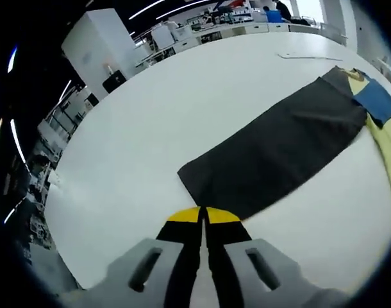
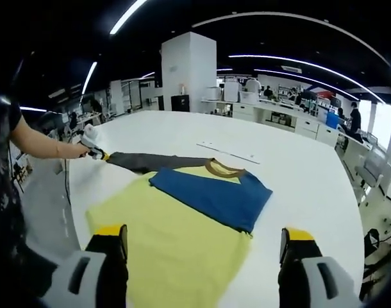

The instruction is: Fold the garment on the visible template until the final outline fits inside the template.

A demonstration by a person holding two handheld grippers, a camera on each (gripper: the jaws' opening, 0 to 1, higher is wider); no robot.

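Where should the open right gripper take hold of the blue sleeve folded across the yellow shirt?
Probably the blue sleeve's free corner, nearest the right gripper. It lies flat on the yellow shirt, so come in low from the hem side and pinch its edge. The left gripper holds the dark sleeve.

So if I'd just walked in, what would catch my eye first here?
Probably the bright shirt spread on the big white table: pale yellow, with a blue sleeve folded across its chest. A long dark grey sleeve stretches away over the table, its end pinched by the left gripper, while the right gripper hangs open over the yellow cloth.
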